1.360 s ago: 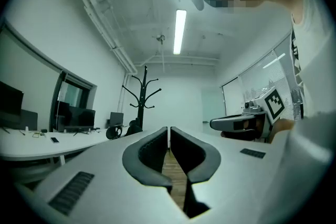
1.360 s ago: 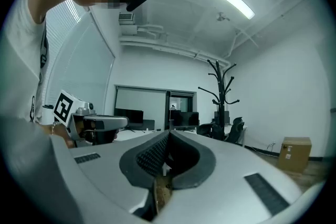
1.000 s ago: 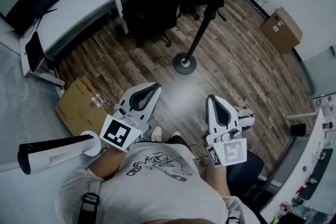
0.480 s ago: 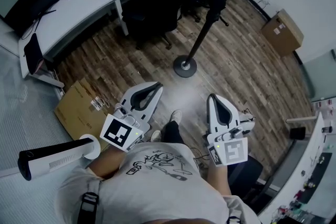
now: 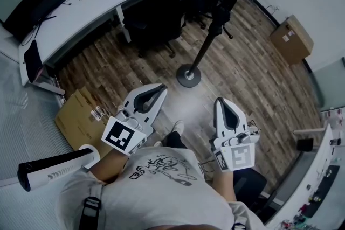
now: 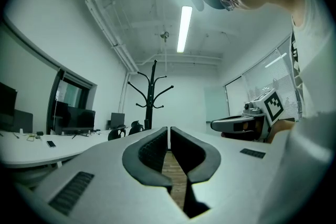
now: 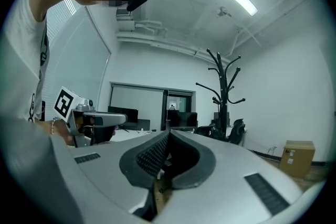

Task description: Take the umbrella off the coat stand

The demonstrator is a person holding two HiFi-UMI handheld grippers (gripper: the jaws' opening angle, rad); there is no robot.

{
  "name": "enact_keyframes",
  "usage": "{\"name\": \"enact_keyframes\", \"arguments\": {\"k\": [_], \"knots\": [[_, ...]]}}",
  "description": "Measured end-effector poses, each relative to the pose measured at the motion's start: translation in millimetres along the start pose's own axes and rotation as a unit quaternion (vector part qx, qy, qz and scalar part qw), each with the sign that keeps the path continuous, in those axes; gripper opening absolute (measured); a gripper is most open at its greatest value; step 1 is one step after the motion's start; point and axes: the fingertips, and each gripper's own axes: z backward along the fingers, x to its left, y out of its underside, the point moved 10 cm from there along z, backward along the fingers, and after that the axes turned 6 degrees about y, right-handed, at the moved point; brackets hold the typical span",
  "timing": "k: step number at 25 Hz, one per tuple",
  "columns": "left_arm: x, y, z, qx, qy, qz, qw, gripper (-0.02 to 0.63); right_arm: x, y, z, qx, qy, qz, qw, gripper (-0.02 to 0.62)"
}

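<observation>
The black coat stand (image 5: 205, 47) rises from a round base (image 5: 188, 76) on the wood floor, ahead of both grippers. A thicker dark shape (image 5: 225, 0) hangs along its upper pole; I cannot tell for sure that it is the umbrella. My left gripper (image 5: 160, 89) and right gripper (image 5: 220, 101) are held low in front of the person's body, well short of the stand, both shut and empty. The stand's hooked top (image 6: 154, 86) shows far off in the left gripper view and again (image 7: 223, 86) in the right gripper view. The left gripper (image 6: 169, 130) and right gripper (image 7: 168, 135) have their jaws closed together.
A long curved white desk (image 5: 81, 5) with monitors runs across the back, with black office chairs (image 5: 156, 16) beside the stand. A cardboard box (image 5: 292, 36) stands at the right wall. Flattened cardboard (image 5: 81, 116) and a white tower appliance (image 5: 51, 168) lie at the left.
The person has stepped forward, one shoe now ahead between the grippers, and the stand's base sits a little nearer. Both grippers keep the same shut pose.
</observation>
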Motion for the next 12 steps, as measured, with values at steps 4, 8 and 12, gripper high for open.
{"name": "enact_keyframes", "arguments": {"k": [4, 8, 12], "knots": [[8, 0, -26, 0.0, 0.002, 0.0, 1.0, 0.034, -23, 1, -16, -0.003, 0.002, -0.002, 1.0, 0.009], [13, 6, -53, 0.004, 0.008, 0.003, 1.0, 0.034, -45, 6, -28, -0.003, 0.005, -0.006, 1.0, 0.009], [19, 6, -80, 0.007, 0.012, 0.005, 0.9999, 0.034, -69, 6, -40, -0.001, 0.01, -0.009, 1.0, 0.009]]}}
